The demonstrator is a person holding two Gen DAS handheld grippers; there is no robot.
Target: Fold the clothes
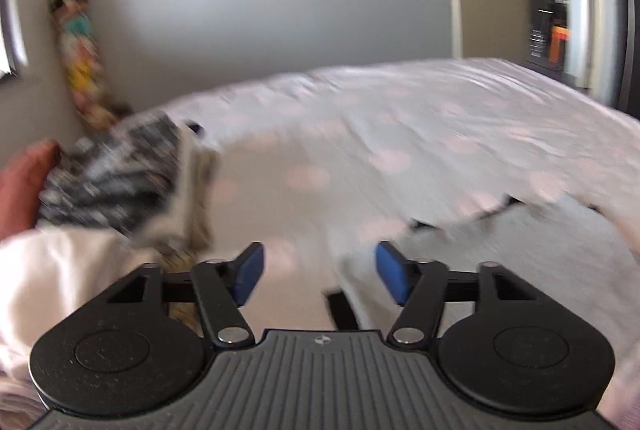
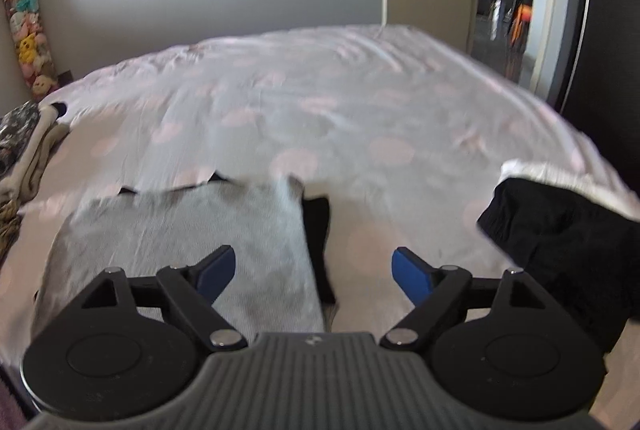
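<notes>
Both grippers, left gripper (image 1: 318, 276) and right gripper (image 2: 314, 276), are hanging released; I'm judging the grey garment (image 2: 180, 242) folded, the black garment (image 2: 560, 242) at three o'clock waiting.

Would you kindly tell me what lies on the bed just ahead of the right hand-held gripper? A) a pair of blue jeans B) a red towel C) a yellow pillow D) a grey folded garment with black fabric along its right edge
D: the grey folded garment lies flat ahead of the open right hand-held gripper, with black fabric along its right edge.
</notes>
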